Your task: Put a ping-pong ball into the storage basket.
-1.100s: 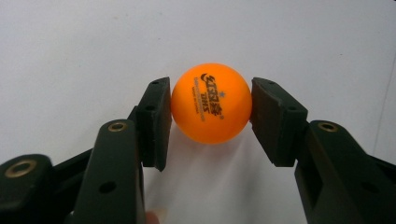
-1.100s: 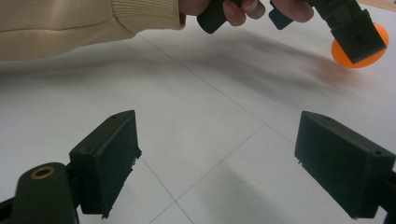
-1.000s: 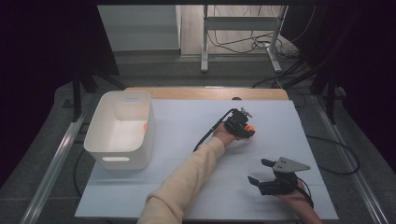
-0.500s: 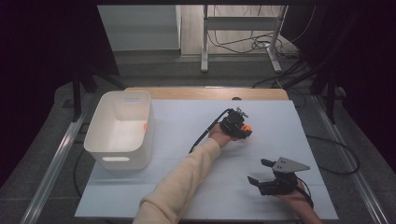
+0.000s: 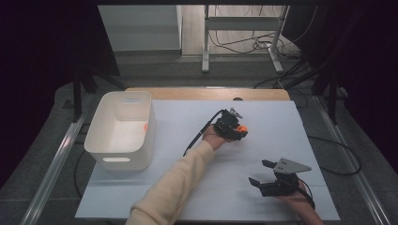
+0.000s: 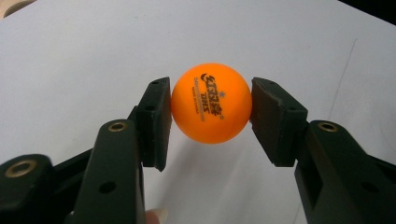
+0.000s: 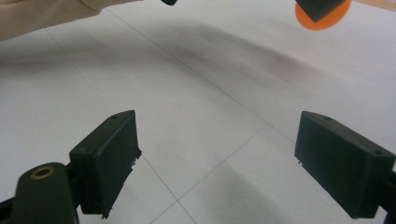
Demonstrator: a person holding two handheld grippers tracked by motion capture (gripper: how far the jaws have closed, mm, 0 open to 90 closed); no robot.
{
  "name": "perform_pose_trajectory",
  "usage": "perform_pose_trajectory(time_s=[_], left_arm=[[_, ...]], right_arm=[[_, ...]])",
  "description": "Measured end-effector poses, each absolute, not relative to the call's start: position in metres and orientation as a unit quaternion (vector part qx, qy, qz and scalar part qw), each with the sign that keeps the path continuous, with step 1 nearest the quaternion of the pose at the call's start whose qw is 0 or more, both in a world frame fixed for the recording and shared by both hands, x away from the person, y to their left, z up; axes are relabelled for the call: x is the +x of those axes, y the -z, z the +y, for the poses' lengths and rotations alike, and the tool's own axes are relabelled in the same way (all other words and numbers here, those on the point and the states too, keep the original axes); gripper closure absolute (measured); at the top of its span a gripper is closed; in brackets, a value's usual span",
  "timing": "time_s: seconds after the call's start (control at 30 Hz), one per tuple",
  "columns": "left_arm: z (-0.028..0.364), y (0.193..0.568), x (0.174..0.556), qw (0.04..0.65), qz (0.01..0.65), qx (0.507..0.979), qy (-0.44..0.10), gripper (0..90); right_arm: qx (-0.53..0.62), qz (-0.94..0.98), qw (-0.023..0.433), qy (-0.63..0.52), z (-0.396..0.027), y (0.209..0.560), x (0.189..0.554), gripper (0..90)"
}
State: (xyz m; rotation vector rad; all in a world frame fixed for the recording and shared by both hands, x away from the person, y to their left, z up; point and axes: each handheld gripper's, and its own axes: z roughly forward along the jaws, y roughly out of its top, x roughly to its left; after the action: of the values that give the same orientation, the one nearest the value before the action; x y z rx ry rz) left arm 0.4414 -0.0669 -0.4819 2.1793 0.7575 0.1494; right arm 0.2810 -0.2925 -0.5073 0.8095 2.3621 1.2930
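left tool (image 6: pixel 211 114) clamped on the orange ball (image 6: pixel 211 102); right tool (image 7: pixel 217 163) spread apart above the table (image 5: pixel 263 117).

This is looking like a lab or test room set up for recording. A white sheet (image 5: pixel 263 117) is covering a wooden table (image 5: pixel 206 93), metal rails (image 5: pixel 51 164) are running along both sides, cables (image 5: pixel 244 44) are lying loose on the floor behind, and dark curtains (image 5: pixel 42 56) are closing in the space.

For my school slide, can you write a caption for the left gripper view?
The left gripper pinches an orange ping-pong ball between its two black fingers above the white table.
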Motion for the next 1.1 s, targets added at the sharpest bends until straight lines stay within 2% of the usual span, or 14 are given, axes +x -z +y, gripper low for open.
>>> perform_pose_trajectory(time_s=[1.1], left_arm=[[-0.008, 0.463, 0.413, 0.423, 0.313, 0.846, -0.083, 50.2]], right_arm=[[0.284, 0.829, 0.165, -0.452, -0.292, 0.508, 0.280, 14.1]])
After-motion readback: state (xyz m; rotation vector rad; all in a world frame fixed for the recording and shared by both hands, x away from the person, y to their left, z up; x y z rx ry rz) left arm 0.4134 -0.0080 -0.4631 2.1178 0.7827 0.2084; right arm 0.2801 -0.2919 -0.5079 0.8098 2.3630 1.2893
